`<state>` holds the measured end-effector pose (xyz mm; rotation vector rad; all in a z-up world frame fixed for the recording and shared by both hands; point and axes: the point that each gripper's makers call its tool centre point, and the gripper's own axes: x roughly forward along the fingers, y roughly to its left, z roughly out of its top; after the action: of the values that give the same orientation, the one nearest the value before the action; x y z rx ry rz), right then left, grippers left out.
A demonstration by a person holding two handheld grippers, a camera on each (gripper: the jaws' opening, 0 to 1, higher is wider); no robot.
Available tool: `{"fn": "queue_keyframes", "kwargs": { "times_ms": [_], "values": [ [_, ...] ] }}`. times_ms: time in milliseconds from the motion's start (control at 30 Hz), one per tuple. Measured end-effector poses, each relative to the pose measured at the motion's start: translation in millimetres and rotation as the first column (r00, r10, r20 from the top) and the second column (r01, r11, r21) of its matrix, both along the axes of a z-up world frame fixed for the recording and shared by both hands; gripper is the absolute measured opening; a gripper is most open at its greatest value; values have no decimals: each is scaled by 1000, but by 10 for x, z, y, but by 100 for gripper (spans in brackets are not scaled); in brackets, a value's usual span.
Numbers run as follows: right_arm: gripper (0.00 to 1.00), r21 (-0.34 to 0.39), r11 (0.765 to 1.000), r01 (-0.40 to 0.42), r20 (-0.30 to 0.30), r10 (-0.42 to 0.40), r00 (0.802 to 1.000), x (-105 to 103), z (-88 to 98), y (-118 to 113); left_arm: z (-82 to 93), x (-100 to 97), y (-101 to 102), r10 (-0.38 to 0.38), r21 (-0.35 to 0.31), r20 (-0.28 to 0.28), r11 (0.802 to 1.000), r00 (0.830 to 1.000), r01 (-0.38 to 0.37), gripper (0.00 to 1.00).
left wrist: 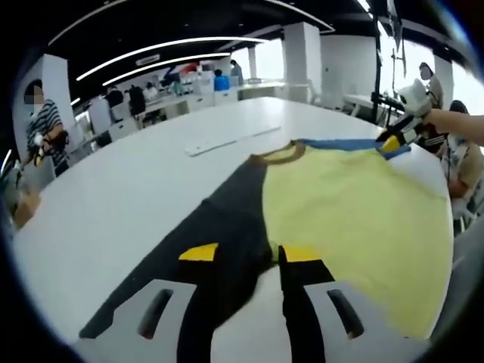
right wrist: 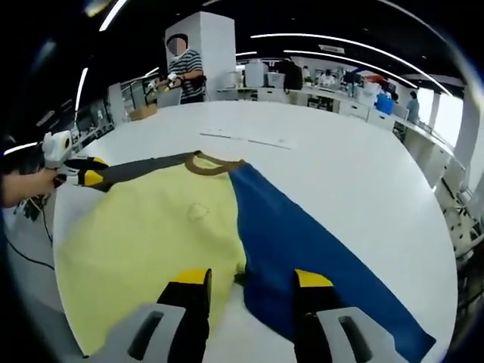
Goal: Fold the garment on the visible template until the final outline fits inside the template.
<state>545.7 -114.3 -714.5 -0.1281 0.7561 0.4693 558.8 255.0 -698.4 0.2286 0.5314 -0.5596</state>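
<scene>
A garment lies flat on the white table point(left wrist: 136, 189), point(right wrist: 340, 166). It has a yellow body point(left wrist: 348, 212), point(right wrist: 144, 227), a brown collar point(left wrist: 278, 155), point(right wrist: 214, 164), a black part point(left wrist: 219, 227), point(right wrist: 144, 168) and a blue part point(left wrist: 340, 144), point(right wrist: 302, 234). My left gripper point(left wrist: 250, 253) stands open low over the black part beside the yellow edge. It also shows in the right gripper view, as the left gripper point(right wrist: 85, 175) at the far end of the black strip. My right gripper point(right wrist: 252, 278) is open over the seam between yellow and blue. In the left gripper view the right gripper point(left wrist: 395, 141) sits at the blue end.
A thin white strip point(left wrist: 227, 140), point(right wrist: 246, 140) lies on the table beyond the collar. A person in a striped top point(left wrist: 45, 128), point(right wrist: 184, 72) stands past the table's far edge. More people and desks point(left wrist: 181, 91), point(right wrist: 318, 83) fill the background. A seated person point(left wrist: 454, 151) is at the table's right edge.
</scene>
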Motion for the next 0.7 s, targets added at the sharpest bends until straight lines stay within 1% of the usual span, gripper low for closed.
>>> {"fn": "queue_keyframes", "kwargs": {
  "times_ms": [67, 100, 167, 200, 300, 433, 533, 633, 700],
  "values": [
    [48, 4, 1000, 17, -14, -17, 1000, -40, 6, -37, 31, -15, 4, 9, -16, 3, 1000, 1000, -9, 40],
    [50, 9, 999, 40, -28, -39, 999, -66, 5, -74, 45, -22, 2, 13, -28, 3, 1000, 1000, -13, 42],
    [56, 11, 999, 53, -37, -52, 998, -96, 5, -116, 75, -45, -6, 21, -55, -1, 998, 1000, -21, 46],
    [57, 10, 998, 67, -44, -67, 997, -121, 6, -158, 89, -56, -11, 21, -63, -1, 998, 1000, -21, 47],
    [59, -10, 997, 81, -53, -82, 995, -210, 12, -251, 129, -108, -28, 38, -102, -16, 994, 999, -40, 52],
    [63, -18, 992, 123, -48, -124, 991, -298, 27, -432, 187, -151, -52, 41, -129, -10, 991, 999, -42, 61],
    [63, -28, 988, 151, -44, -152, 987, -347, 33, -575, 222, -191, -65, 37, -129, -2, 991, 999, -37, 66],
    [63, -66, 981, 184, -34, -186, 982, -392, 22, -761, 242, -239, -71, 28, -122, 5, 992, 1000, -27, 71],
    [63, -68, 975, 212, -32, -215, 976, -423, 17, -872, 253, -267, -70, 23, -120, 8, 993, 1000, -22, 75]
  ]
}}
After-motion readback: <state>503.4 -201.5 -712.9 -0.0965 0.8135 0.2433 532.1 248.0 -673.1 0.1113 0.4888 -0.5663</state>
